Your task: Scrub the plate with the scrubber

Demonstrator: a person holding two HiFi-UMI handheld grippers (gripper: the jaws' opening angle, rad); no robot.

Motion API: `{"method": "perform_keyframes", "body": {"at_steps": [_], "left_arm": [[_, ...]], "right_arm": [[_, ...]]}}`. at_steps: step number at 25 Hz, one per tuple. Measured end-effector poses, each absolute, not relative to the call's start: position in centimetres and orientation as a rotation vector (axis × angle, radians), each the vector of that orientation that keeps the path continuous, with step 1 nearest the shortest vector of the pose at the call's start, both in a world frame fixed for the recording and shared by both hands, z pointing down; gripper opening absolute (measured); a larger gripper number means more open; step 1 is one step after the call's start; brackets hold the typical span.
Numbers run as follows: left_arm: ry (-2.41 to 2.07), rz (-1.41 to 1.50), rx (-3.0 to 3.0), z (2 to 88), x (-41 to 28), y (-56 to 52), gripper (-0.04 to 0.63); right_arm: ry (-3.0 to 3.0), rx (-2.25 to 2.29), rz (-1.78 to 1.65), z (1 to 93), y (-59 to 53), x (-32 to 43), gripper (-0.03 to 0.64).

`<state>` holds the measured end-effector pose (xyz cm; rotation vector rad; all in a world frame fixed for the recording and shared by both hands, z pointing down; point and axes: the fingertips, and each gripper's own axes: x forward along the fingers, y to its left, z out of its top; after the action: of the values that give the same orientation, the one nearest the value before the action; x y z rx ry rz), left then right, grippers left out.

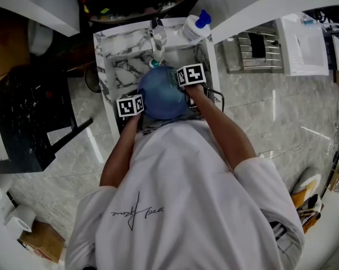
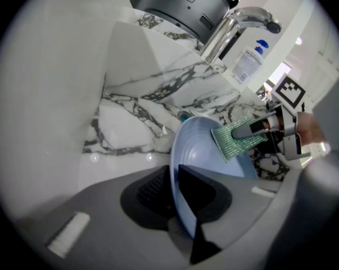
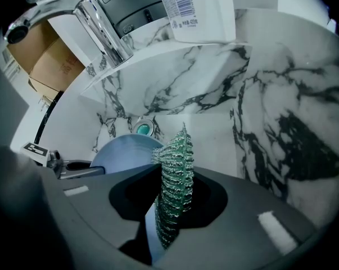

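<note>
Plate scrubbing over sink, slip risk
Sink is sitting under the plate, left gripper pinching its rim; scrubber, clamped in right gripper, is pressing its face. Hard pushing is risking the plate twisting out.

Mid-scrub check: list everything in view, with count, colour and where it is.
plate: one, blue, held on edge over the sink
scrubber: one, glittery green, laid on the plate's face
sink: one, white marble with dark veins, below the plate
tap: one, chrome, at the sink's back
drain: one, teal, in the sink's floor
bottle: one, white with blue cap, sink's back corner
rack: one, metal, right of the sink
left claw: one, grey, shut on the plate's rim
right claw: one, grey, shut on the scrubber
</note>
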<state>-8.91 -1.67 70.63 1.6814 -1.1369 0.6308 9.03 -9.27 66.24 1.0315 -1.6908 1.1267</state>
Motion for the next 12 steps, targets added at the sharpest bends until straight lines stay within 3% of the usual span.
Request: {"method": "perform_keyframes", "body": {"at_steps": [12], "left_arm": [[-1.140,0.625,1.681,70.53,-8.91,-1.73,0.107]], "right_arm": [[-1.647,1.015,1.011,65.96,-8.86,10.10,0.060]]}}
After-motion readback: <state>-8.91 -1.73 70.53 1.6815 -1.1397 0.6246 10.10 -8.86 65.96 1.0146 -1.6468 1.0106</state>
